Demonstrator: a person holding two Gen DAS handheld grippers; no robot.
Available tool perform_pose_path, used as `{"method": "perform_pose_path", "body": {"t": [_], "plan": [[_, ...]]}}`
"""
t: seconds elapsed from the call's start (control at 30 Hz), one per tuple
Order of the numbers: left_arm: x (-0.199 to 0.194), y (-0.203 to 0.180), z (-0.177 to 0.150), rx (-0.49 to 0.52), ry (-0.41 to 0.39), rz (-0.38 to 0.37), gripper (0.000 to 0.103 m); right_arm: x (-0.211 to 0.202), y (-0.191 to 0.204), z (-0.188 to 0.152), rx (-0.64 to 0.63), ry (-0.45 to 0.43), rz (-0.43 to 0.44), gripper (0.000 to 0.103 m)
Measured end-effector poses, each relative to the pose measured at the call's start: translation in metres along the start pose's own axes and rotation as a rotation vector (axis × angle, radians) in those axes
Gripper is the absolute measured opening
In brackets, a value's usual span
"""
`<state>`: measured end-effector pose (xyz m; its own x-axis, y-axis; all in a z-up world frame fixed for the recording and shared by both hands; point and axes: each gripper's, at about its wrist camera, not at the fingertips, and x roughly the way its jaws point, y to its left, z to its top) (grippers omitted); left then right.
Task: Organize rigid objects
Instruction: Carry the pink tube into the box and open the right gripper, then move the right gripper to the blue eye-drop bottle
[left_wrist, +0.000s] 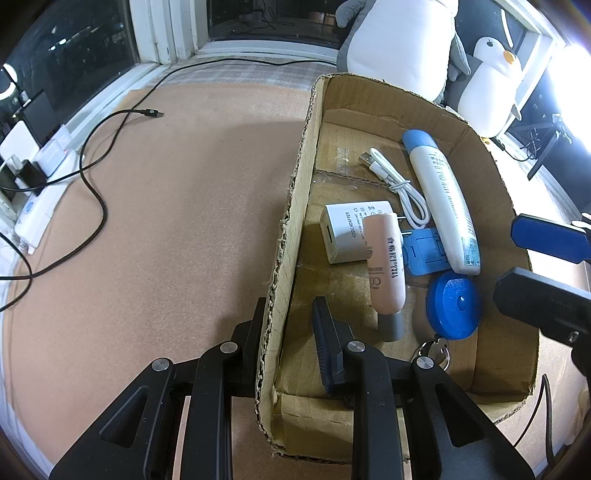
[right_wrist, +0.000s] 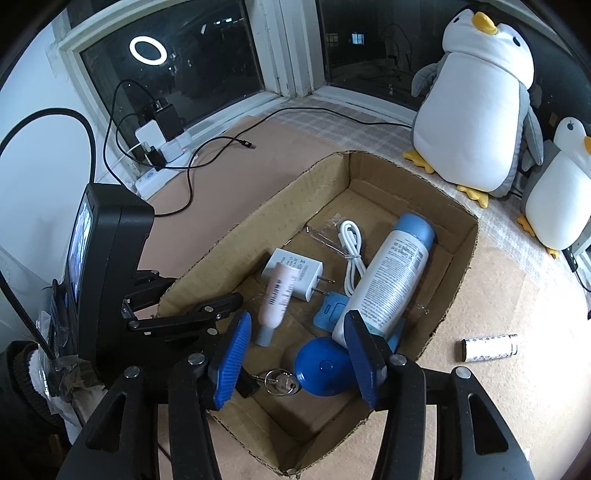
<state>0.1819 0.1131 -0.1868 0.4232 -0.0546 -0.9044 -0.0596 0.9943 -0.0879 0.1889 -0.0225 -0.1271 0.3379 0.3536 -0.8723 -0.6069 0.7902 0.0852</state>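
Note:
A cardboard box (left_wrist: 306, 147) (right_wrist: 258, 221) stands on the tan mat. My left gripper (left_wrist: 289, 306) is shut on its left wall. Inside lie a white bottle with a blue cap (left_wrist: 443, 206) (right_wrist: 391, 273), a white adapter (left_wrist: 343, 232) (right_wrist: 295, 273), a white cable (left_wrist: 399, 184) (right_wrist: 351, 243), a blue round tape measure (left_wrist: 454, 306) (right_wrist: 321, 365) and keys (left_wrist: 436, 350) (right_wrist: 280, 382). A pink tube (left_wrist: 386, 266) (right_wrist: 279, 295) rests across the adapter. My right gripper (right_wrist: 297, 325) (left_wrist: 532, 262) hangs open over the box's near end, pads touching nothing.
A small white tube (right_wrist: 489, 347) lies on the mat right of the box. Two penguin plush toys (right_wrist: 476, 110) (right_wrist: 557, 192) sit behind it. A black cable (left_wrist: 96, 192) runs across the mat to a power strip (left_wrist: 40, 206) by the window.

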Motion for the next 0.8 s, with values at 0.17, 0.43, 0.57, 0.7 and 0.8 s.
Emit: {"method": "perform_pose_path", "body": {"t": [0.17,0.43,0.57,0.7,0.8], "plan": [[0.0,0.0,0.0,0.0,0.0,0.0,0.022,-0.005,-0.006,-0.001,0.022,-0.013,-0.006,0.048],[0.0,0.0,0.0,-0.001,0.0,0.0,0.022,-0.016,-0.022,-0.011,0.082,-0.035,-0.018,0.048],[0.0,0.0,0.0,-0.001,0.0,-0.001,0.022,-0.025,-0.036,-0.022,0.115,-0.043,-0.03,0.048],[0.001,0.0,0.0,-0.001,0.0,-0.001,0.022,-0.039,-0.057,-0.038,0.175,-0.062,-0.036,0.048],[0.001,0.0,0.0,-0.002,0.001,-0.001,0.022,-0.052,-0.076,-0.052,0.231,-0.08,-0.047,0.048]]}}
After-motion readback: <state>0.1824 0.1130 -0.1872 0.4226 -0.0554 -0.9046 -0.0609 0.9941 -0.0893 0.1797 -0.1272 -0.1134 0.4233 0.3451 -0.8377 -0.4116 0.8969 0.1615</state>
